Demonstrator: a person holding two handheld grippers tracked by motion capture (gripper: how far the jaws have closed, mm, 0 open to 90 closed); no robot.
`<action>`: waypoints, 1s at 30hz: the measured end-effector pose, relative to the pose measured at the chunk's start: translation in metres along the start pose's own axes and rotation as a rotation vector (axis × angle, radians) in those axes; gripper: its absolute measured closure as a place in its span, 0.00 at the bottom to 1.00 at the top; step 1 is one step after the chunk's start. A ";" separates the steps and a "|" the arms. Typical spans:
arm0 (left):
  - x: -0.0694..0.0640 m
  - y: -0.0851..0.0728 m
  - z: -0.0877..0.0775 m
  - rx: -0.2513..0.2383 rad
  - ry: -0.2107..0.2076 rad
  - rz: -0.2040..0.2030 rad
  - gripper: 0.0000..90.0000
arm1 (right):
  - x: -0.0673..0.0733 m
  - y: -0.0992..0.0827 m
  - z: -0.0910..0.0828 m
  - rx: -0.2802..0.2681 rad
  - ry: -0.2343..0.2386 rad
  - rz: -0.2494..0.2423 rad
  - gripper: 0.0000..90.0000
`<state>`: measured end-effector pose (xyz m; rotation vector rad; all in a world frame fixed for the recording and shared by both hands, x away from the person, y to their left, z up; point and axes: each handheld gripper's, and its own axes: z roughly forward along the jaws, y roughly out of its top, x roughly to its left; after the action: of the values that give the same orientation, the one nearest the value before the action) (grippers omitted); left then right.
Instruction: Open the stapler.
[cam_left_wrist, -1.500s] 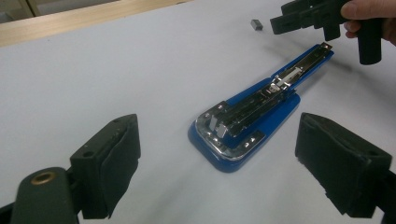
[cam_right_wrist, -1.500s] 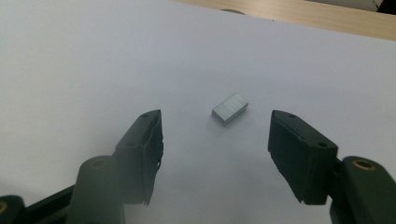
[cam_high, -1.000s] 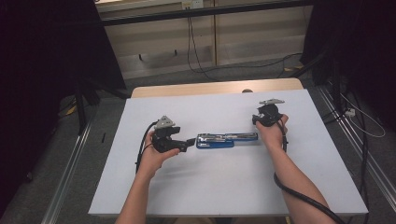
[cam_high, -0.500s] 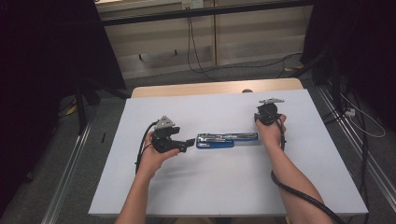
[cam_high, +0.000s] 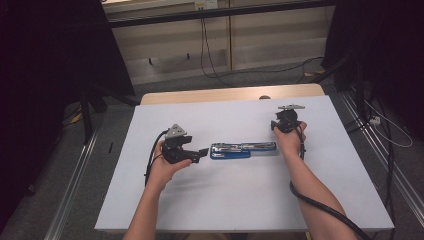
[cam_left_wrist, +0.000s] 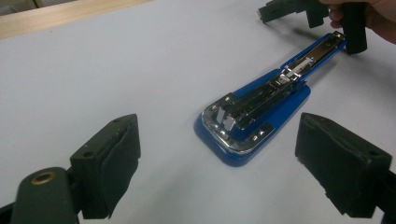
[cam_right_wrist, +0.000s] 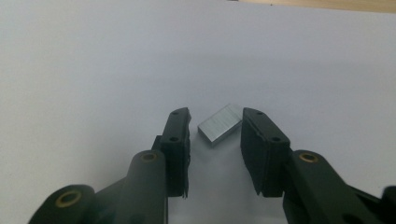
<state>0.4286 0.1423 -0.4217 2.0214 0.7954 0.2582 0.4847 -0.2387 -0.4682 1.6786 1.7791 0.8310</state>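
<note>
Staple block (cam_right_wrist: 220, 123) btwn right tool (cam_right_wrist: 215, 140) pads

Two black jaws of the right hand-held gripper (cam_right_wrist: 215, 135) are seen rising from the bottom edge, w/ brass-coloured rivets at their bases. A small silver staple block (cam_right_wrist: 219, 123) is lain on the white bench (cam_right_wrist: 93, 60), partly btwn the tips. Its right end is just beside or touching the right jaw; a gap is left on the left side. The jaws have just been opening; the block isn't pressed from both sides. A strip of wood edge (cam_right_wrist: 327, 4) is seen at top right.
</note>
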 end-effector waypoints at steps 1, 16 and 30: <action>0.001 0.000 0.001 -0.001 0.001 0.001 0.16 | 0.002 0.001 0.002 -0.003 0.005 0.021 0.66; 0.004 -0.001 -0.001 -0.005 0.016 -0.009 0.16 | -0.003 0.003 0.003 -0.001 -0.002 0.014 0.88; 0.003 0.001 -0.003 -0.021 0.009 -0.008 0.17 | -0.008 -0.004 -0.008 0.024 0.044 -0.045 0.84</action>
<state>0.4300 0.1456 -0.4200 1.9987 0.8031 0.2695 0.4772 -0.2477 -0.4660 1.6407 1.8566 0.8358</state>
